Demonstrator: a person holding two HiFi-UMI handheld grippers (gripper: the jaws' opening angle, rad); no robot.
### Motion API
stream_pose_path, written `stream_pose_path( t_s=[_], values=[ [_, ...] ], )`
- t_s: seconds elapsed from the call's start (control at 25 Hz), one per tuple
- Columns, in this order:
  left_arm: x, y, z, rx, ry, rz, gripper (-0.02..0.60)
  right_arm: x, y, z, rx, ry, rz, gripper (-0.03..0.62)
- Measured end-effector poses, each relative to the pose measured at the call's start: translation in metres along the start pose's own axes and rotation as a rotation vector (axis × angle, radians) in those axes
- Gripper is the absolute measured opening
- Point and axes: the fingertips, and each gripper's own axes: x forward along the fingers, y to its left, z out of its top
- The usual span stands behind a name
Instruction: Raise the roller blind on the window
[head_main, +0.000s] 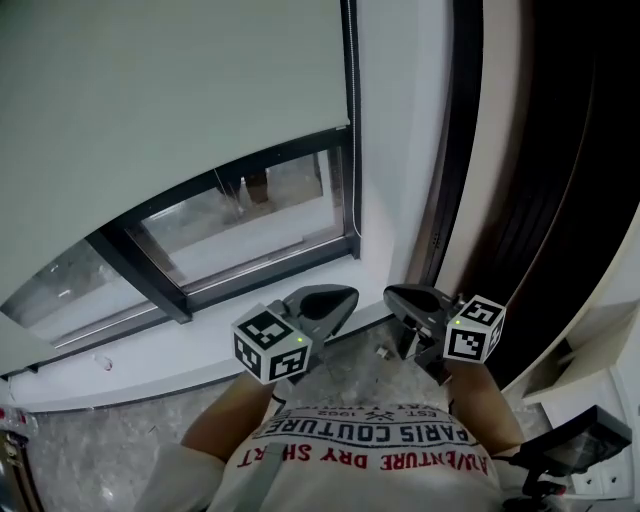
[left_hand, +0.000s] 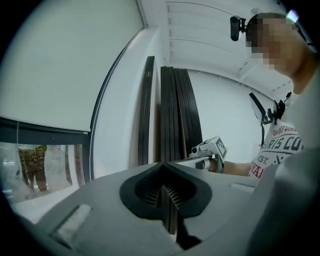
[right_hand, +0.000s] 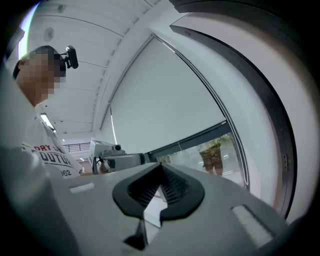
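Pale grey-green fabric of the wide roller blind covers most of the dark-framed window, so we judge the raising barely begun: only a low strip of glass shows under its hem, and nearly the whole height is left. Below run the white window sill and the speckled grey stone floor. The thin dark pull cord hangs along the blind's right edge. Our left claw and right claw are both closed on nothing, well below the cord.
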Motion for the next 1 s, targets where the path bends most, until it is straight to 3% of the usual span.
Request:
stream_pose_path(
  t_s=[0.28, 0.44, 0.6, 0.84, 1.0],
  values=[
    [0.026, -0.005, 0.011, 0.080, -0.013, -0.074, 0.003, -0.003, -0.015, 0.013, -0.046, -0.012, -0.020, 0.005],
    [0.039, 0.012, 0.012, 0.082, -0.029, -0.076, 0.003, -0.006, -0.026, 0.017, -0.076, -0.030, -0.028, 0.005],
    [0.071, 0.047, 0.035, 0.099, -0.051, -0.072, 0.015, -0.004, -0.057, 0.026, -0.113, -0.018, -0.050, 0.005],
    [0.113, 0.116, 0.067, 0.088, -0.068, -0.080, 0.060, 0.010, -0.103, 0.040, -0.057, -0.015, -0.066, 0.005],
    [0.138, 0.167, 0.079, 0.084, -0.072, -0.027, 0.091, 0.026, -0.123, 0.041, -0.049, 0.024, -0.103, 0.004]
  ],
)
